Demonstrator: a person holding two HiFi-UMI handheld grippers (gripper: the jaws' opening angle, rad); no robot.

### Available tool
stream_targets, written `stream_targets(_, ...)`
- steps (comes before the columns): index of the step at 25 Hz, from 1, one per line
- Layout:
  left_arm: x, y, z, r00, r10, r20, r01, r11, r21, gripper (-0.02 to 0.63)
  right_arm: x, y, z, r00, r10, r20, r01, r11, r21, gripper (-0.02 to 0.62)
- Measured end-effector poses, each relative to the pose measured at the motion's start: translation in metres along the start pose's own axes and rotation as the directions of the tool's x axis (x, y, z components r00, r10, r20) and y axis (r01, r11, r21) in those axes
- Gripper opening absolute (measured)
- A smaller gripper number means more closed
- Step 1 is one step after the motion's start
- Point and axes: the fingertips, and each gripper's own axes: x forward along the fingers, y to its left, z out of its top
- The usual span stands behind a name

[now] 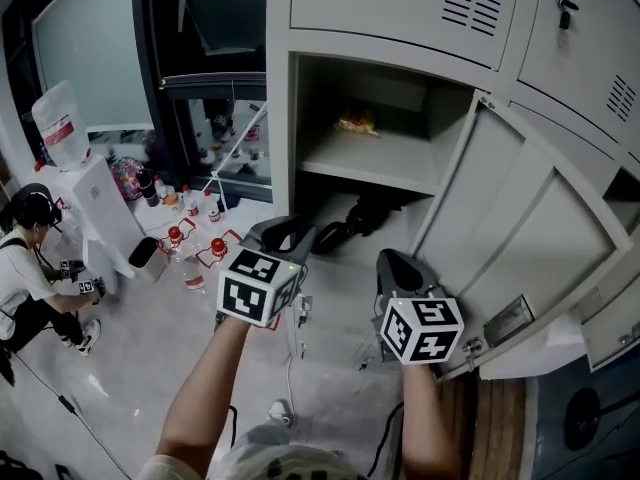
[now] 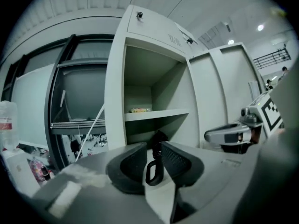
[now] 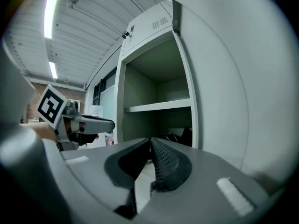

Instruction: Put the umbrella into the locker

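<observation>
I see one grey locker (image 1: 280,118), its door (image 1: 520,238) swung open to the right and one shelf (image 1: 375,163) splitting it into two compartments. One person (image 1: 30,278) crouches on the floor at far left by a water dispenser (image 1: 95,218). Both my forearms reach forward side by side, tongs about level. The left tongs (image 1: 285,236) are clenched on the strap loop (image 2: 160,168) of the one black umbrella (image 1: 355,216), which lies in the lower compartment. The right tongs (image 1: 400,268) are pinched together on nothing, near the door. One small yellowish packet (image 1: 357,123) sits on the shelf.
</observation>
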Motion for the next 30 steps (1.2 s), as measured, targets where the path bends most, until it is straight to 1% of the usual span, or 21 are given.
stream_targets(2,-0.008,0.002,0.001,1.0,0.014,0.028,-0.013,1.0,-0.025,0.109,0.0,0.0,0.001,1.0,-0.003,0.004,0.003,1.0,0.001,0.008)
stream_targets(5,-0.016,0.004,-0.001,0.998,0.012,0.056,-0.009,0.999,-0.052,0.054,0.0,0.0,0.003,1.0,-0.004,0.013,0.004,1.0,0.002,0.006)
stream_targets(8,-0.019,-0.001,-0.004,0.998,-0.006,0.06,0.008,1.0,-0.026,0.006,0.0,0.0,0.005,1.0,-0.006,0.022,0.006,1.0,0.0,-0.002)
stream_targets(10,-0.019,-0.004,-0.007,0.999,-0.014,0.051,0.015,1.0,-0.013,0.006,0.0,0.001,0.005,1.0,-0.006,0.023,0.006,1.0,-0.005,-0.003)
stream_targets(13,-0.018,-0.004,-0.011,0.999,-0.021,0.048,0.022,0.999,-0.032,0.006,0.0,0.001,0.006,1.0,-0.008,0.027,0.008,1.0,-0.014,-0.002)
stream_targets(22,-0.018,0.005,-0.021,0.999,0.009,0.034,-0.008,0.998,-0.054,0.005,0.002,0.002,0.004,1.0,-0.008,0.025,0.008,1.0,-0.007,-0.002)
stream_targets(30,-0.019,0.008,-0.024,1.0,0.015,0.021,-0.014,0.998,-0.061,0.005,0.005,0.005,0.006,1.0,-0.002,0.029,0.002,1.0,-0.001,-0.002)
